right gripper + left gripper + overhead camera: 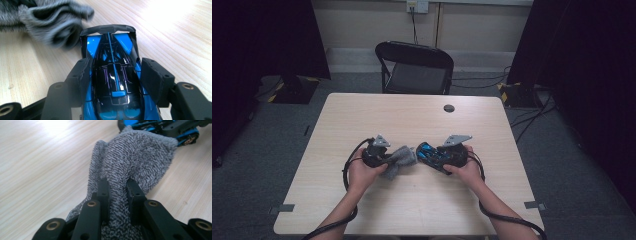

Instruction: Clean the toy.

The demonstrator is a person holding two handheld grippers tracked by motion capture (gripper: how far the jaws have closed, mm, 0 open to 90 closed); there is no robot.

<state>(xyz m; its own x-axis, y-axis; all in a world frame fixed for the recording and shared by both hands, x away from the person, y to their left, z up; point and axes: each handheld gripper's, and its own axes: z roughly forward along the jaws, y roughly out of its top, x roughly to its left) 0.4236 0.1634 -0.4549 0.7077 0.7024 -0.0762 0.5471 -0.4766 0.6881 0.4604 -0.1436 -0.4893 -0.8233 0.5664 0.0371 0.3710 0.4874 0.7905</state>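
Note:
A grey knitted cloth [135, 157] is pinched between the two black jaws of my left gripper [117, 192], which is shut on it. In the high view the cloth [399, 159] hangs from the left gripper [384, 157] just above the table, its far end touching the toy car. A blue and black toy car [113, 75] sits between the jaws of my right gripper [113, 77], which is shut on its sides. From above, the car [429, 152] and right gripper [439, 156] are at the table's middle, facing the left gripper. The cloth's end [52, 22] shows blurred by the car's rear wing.
The light wooden table [412, 115] has a round cable hole [449, 108] at its far side. A black folding chair [414, 67] stands behind the table. Cables trail from both grippers off the near edge.

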